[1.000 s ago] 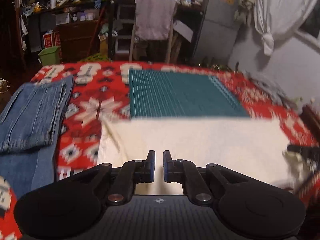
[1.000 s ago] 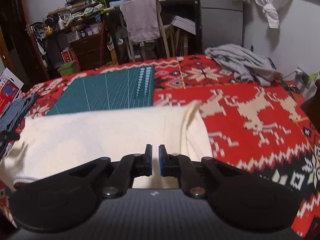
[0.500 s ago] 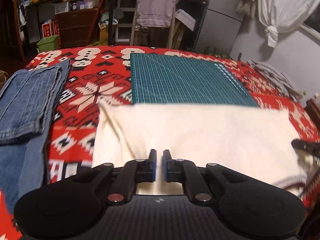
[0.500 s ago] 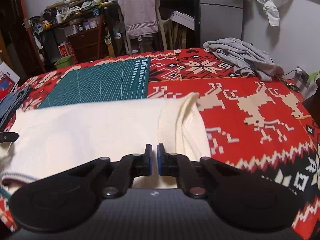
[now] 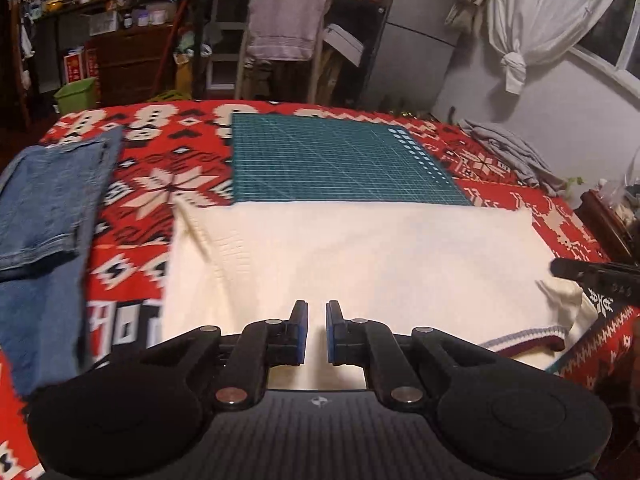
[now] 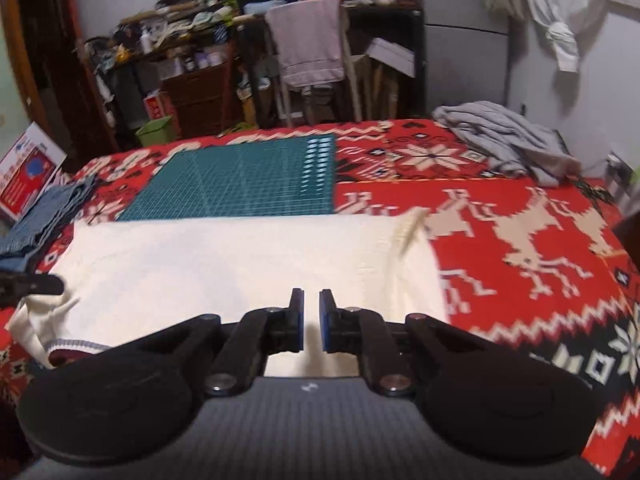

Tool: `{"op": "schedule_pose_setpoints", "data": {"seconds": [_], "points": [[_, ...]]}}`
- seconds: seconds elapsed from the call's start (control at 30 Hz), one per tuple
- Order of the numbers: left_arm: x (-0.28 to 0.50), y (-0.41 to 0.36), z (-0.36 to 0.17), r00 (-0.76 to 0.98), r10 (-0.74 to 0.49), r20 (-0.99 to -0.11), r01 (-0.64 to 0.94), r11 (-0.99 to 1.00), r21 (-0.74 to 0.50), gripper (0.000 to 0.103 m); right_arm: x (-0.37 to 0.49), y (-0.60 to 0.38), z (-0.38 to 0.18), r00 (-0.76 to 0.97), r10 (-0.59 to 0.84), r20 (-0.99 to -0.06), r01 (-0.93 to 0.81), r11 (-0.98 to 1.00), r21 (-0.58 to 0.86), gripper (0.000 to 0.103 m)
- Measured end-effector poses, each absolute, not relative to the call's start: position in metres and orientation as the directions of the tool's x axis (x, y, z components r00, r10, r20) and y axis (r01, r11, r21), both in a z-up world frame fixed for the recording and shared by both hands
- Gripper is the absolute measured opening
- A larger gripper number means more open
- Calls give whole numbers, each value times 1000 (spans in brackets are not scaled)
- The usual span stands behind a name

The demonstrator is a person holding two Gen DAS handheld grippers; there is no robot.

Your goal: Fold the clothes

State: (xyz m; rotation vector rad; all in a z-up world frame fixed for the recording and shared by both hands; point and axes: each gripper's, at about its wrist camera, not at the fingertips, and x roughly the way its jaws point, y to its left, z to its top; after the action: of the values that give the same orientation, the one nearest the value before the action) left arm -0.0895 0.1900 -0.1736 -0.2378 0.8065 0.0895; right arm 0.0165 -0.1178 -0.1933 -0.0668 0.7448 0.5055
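Looking along your left gripper (image 5: 316, 332), you see the white sweater (image 5: 360, 264) lying flat on the red blanket (image 5: 160, 184). Its long side runs left to right in front of you. Its far edge is straight and touches the near edge of the green mat (image 5: 336, 160). The striped hem (image 5: 528, 338) sits at the near right corner, a bit bunched up, close to the blanket's edge.

Both your tongs are a little apart, with only a thin gap between the blue pads (image 5: 299, 334). They hold nothing. Each one hangs over the near edge of the sweater. Your right gripper (image 6: 311, 326) is over the sweater's right part, where a folded sleeve (image 6: 408, 236) sticks up a little.

On the left, blue jeans (image 5: 52, 196) lie just beside the sweater, so you have little room there. On the right, the blanket is bare up to a gray cloth pile (image 6: 504, 140) at the far corner. Past the bed stand a chair (image 6: 308, 48) with a towel and messy shelves (image 5: 100, 4).
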Motion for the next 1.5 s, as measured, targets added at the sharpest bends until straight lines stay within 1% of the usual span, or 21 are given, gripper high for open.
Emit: {"op": "schedule_pose_setpoints", "data": {"seconds": [0.2, 0.43, 0.57, 0.7, 0.87, 1.0, 1.17, 1.33, 1.5], "points": [[-90, 184, -185, 670, -22, -742, -144, 977, -160, 8, 8, -125, -212, 601, 391, -697, -464, 881, 93, 9], [-116, 186, -184, 660, -15, -751, -155, 976, -156, 8, -3, -152, -209, 604, 372, -705, -429, 897, 105, 7], [-118, 185, -179, 669, -5, -743, -162, 975, -151, 8, -3, -160, -205, 615, 360, -702, -401, 909, 115, 7], [-117, 184, -172, 686, -3, -728, -161, 974, -156, 8, -4, -162, -193, 643, 359, -677, -392, 913, 111, 10], [-92, 189, -178, 675, 23, -737, -200, 968, -153, 8, 12, -149, -193, 653, 353, -670, -381, 918, 112, 10], [-73, 193, -183, 663, 40, -748, -227, 962, -150, 8, 24, -136, -205, 635, 339, -694, -363, 924, 119, 9], [-89, 197, -186, 667, 19, -745, -214, 963, -167, 8, 14, -137, -213, 631, 326, -704, -378, 922, 88, 9], [-86, 201, -183, 671, 15, -741, -221, 959, -180, 8, 8, -136, -208, 636, 325, -700, -382, 921, 80, 10], [-58, 200, -181, 666, 23, -745, -218, 962, -165, 8, 16, -118, -205, 642, 337, -688, -388, 917, 87, 10]]}}
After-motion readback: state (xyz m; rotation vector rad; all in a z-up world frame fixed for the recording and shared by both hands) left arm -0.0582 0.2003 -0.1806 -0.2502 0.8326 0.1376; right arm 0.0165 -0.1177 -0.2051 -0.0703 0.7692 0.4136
